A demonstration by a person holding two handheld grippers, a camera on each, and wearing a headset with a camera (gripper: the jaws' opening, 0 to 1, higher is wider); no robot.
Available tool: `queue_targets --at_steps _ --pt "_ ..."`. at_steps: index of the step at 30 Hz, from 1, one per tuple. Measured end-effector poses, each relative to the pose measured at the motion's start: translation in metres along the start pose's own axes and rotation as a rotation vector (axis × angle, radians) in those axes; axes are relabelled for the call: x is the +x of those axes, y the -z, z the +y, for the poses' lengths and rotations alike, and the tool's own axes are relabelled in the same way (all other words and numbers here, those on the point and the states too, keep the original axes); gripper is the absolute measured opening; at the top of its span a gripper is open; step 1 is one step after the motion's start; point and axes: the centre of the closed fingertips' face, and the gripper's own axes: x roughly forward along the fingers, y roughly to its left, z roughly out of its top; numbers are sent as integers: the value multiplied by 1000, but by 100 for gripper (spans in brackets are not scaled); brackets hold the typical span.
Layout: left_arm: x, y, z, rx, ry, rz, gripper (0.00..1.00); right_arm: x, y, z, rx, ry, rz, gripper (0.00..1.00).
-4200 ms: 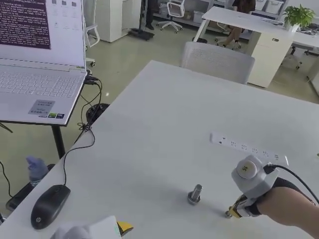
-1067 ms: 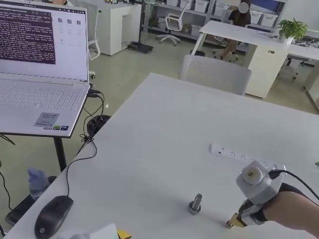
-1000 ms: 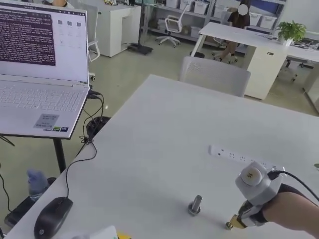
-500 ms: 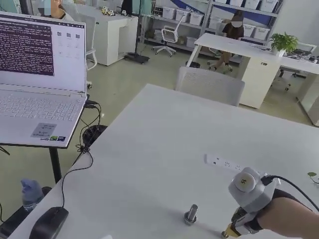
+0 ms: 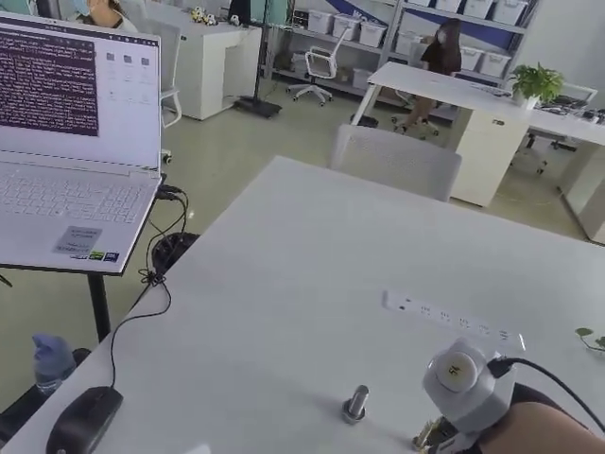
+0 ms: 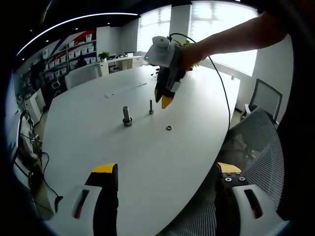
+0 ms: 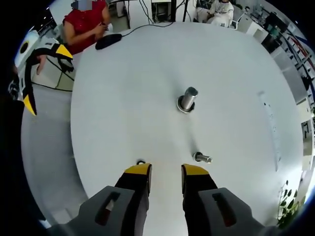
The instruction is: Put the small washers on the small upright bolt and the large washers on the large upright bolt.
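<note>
The large upright bolt (image 5: 355,404) (image 6: 127,116) (image 7: 187,99) stands on the white table (image 5: 312,274). The small upright bolt (image 6: 151,106) (image 7: 202,158) stands close beside it. A small washer (image 6: 169,128) (image 7: 141,162) lies flat on the table, just off my right gripper's left fingertip. My right gripper (image 7: 166,173) (image 6: 163,98) (image 5: 423,441) hovers over the table near the small bolt, its jaws a narrow gap apart with nothing between them. My left gripper (image 6: 167,172) (image 7: 29,73) is held off the table's edge, jaws wide apart and empty.
A white power strip (image 5: 454,319) lies beyond the bolts. An open laptop (image 5: 66,189) stands on a side stand at the left, with a black mouse (image 5: 83,421) on the table's near-left corner. A grey chair (image 5: 394,159) stands at the far edge. A person in red (image 7: 86,24) sits nearby.
The head camera has tilted up, so the scene sits lower in the picture. My right gripper has drifted slightly lower and leftward, closer to the large bolt. The bolt has not moved.
</note>
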Motion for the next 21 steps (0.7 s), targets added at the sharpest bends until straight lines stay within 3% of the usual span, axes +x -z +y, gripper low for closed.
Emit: queue_targets --at_steps 11,21 --pt "-1 0 3 6 0 -2 80 16 7 26 3 -11 2 26" --pt "-2 0 4 14 3 2 80 33 13 38 17 -14 6 26"
